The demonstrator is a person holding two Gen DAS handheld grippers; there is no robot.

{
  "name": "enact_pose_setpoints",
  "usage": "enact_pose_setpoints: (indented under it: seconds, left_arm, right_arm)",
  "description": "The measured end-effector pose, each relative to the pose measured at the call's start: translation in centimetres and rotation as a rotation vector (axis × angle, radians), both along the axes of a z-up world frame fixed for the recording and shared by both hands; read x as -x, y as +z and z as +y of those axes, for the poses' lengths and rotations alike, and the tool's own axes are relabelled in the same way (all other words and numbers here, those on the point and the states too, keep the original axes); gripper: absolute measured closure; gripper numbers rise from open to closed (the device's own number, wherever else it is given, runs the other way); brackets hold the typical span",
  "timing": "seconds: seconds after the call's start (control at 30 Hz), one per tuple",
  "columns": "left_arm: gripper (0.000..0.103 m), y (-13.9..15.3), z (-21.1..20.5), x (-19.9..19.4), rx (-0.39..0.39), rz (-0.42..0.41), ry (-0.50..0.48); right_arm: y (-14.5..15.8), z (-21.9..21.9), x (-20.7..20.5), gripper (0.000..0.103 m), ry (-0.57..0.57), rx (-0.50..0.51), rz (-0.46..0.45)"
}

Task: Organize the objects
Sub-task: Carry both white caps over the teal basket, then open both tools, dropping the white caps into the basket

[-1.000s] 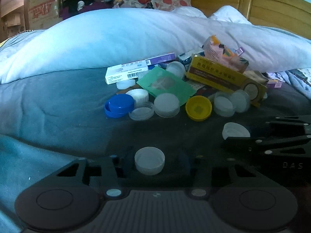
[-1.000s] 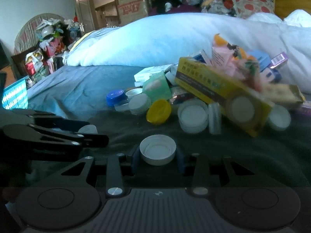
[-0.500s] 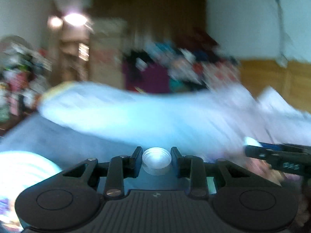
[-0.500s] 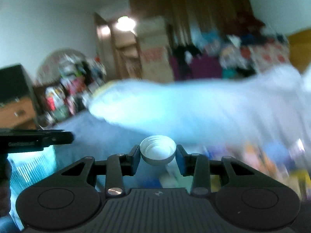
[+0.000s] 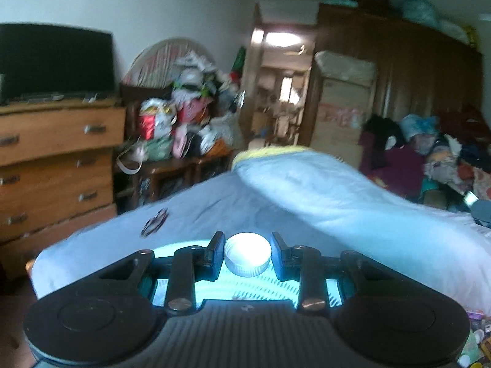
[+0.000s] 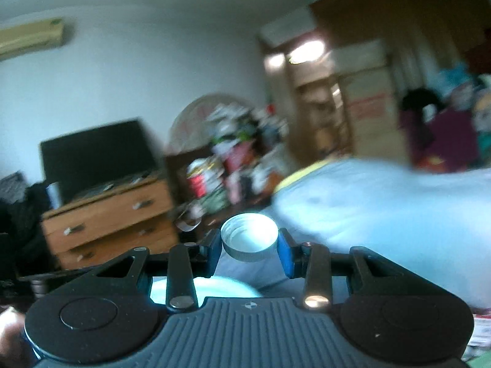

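The left claw (image 5: 247,256) is raised and roughly level, looking across the bed toward the far wall, and its two black fingers (image 5: 214,253) pinch one round white ribbed plastic cap (image 5: 247,259), closed top up. Directly under this claw lies a pale cyan perforated plastic basket (image 5: 245,288), of which only a lit strip shows between the finger arms.

The right claw (image 6: 249,247) is lifted too, tilted so that the room leans in its view. Its two fingers, faced with blue pads (image 6: 284,256), pinch a second round white ribbed plastic cap (image 6: 249,242), this one with its open hollow side up. A curved edge of the same cyan basket (image 6: 214,289) shows just below it. So there are two caps, one in each claw, both held in the air above or near the basket.

Beyond the claws the light blue bed sheet (image 5: 214,211) runs away, with one long pale blue rolled quilt (image 5: 337,196) lying along it. Further off stands one wooden chest of drawers (image 5: 58,165) carrying one black flat screen (image 5: 55,61). Beside it is a blurred heap of bags and clothes (image 5: 187,113), then an open doorway (image 5: 282,86) and a dark brown wooden wardrobe (image 5: 399,70).
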State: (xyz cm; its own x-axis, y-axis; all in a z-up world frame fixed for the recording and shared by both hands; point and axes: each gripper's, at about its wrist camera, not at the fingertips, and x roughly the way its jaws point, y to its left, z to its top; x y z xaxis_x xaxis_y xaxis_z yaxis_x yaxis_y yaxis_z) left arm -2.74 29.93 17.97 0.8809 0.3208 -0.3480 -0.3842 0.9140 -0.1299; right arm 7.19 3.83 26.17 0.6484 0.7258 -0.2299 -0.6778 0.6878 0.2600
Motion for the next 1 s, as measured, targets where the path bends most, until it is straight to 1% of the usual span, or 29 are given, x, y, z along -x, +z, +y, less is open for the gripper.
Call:
enact_pose_setpoints:
  seconds: [0.1, 0.2, 0.3, 0.4, 0.53, 0.87, 0.93, 0.97, 1.0]
  left_arm:
    - [0.07, -1.1, 2.5, 1.2, 0.033, 0.026, 0.008]
    - [0.07, -2.4, 4.7, 1.1, 0.058, 0.084, 0.012]
    - [0.07, -4.1, 5.9, 0.4, 0.082, 0.138, 0.01]
    - [0.07, -5.9, 6.2, -0.3, 0.105, 0.165, -0.001]
    - [0.07, -7.1, 6.5, -0.8, 0.121, 0.184, -0.014]
    - [0.069, -7.5, 6.6, -2.0, 0.117, 0.199, -0.005]
    - [0.052, -7.5, 6.4, -2.0, 0.111, 0.2, 0.006]
    - [0.032, -7.5, 6.4, -2.1, 0.11, 0.201, 0.011]
    - [0.017, -7.5, 6.3, -2.0, 0.106, 0.198, 0.02]
  right_arm:
    - [-0.5, 4.1, -0.4, 0.063, 0.061, 0.055, 0.056]
    - [-1.4, 7.3, -0.2, 0.063, 0.092, 0.08, 0.11]
    - [-2.4, 10.4, 0.8, 0.063, 0.129, 0.122, 0.136]
    - [-3.2, 12.4, 2.0, 0.063, 0.148, 0.151, 0.146]
    - [-3.5, 13.7, 2.4, 0.063, 0.153, 0.167, 0.149]
    - [-4.6, 14.6, 1.6, 0.063, 0.162, 0.169, 0.164]
    - [-4.7, 14.5, 1.6, 0.062, 0.16, 0.164, 0.168]
    - [-4.7, 14.4, 1.6, 0.062, 0.157, 0.159, 0.168]
    - [-4.7, 14.3, 1.6, 0.062, 0.156, 0.155, 0.165]
